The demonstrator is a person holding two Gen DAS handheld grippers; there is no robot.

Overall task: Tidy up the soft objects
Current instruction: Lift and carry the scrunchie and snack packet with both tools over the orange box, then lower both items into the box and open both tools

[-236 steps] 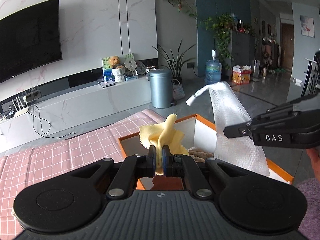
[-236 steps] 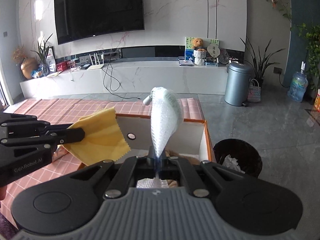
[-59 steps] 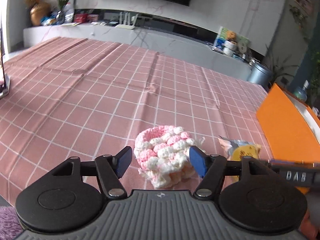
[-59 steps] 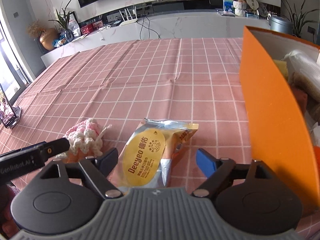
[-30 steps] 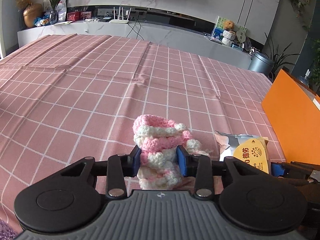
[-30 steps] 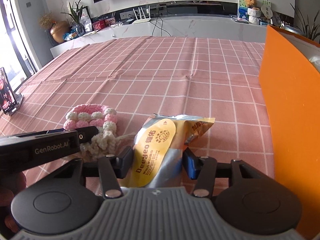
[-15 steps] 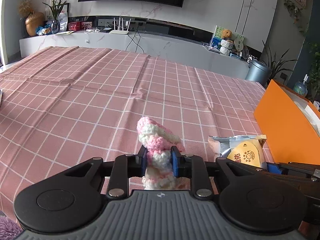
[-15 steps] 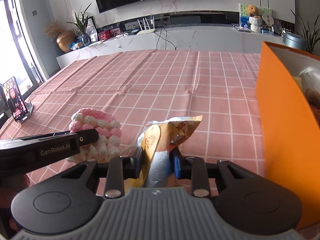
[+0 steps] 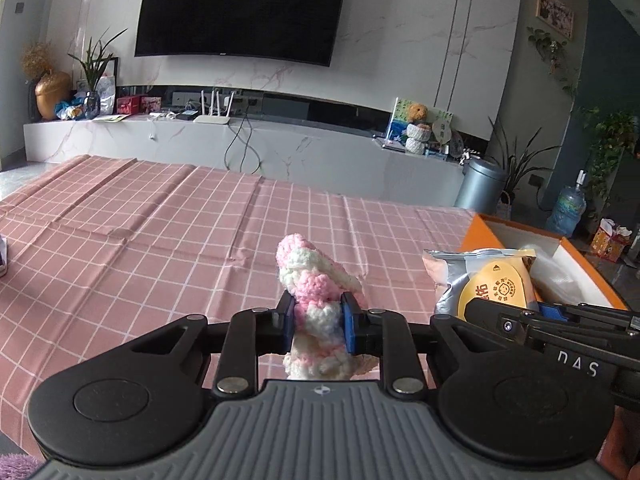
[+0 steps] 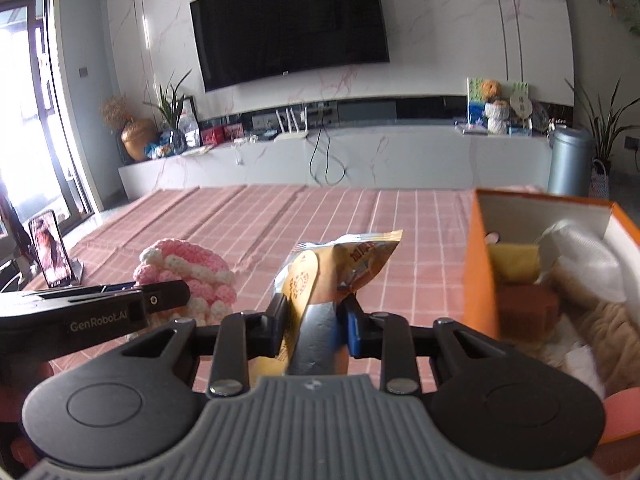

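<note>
The crochet piece [image 9: 316,300] is clamped between the left gripper's [image 9: 317,326] jaws, squeezed at its middle so that its pink-and-white top stands up above them and its lower part hangs below, clear of the desk [image 9: 168,232]. The jaws have just closed in on it and now press into the yarn on both sides.

Just to its right, the snack packet [image 10: 320,296] sits between the right gripper's [image 10: 314,326] jaws, which have likewise just closed and now pinch its lower half. The packet's long axis runs up and away from the jaws, its crimped end pointing toward the box [image 10: 478,264].

The box is what the coming move turns on. It lies to the right of both grippers, its orange near wall facing them and its open top already holding a yellow cloth [image 10: 514,264], a brown block and some pale soft things. In the right wrist view the box wall stands just beside the packet, while the left gripper and its crochet piece sit further left, with the right gripper between them and the box. The right hand is therefore judged the nearer one, and each load will probably have to pass over the near wall before release.
</note>
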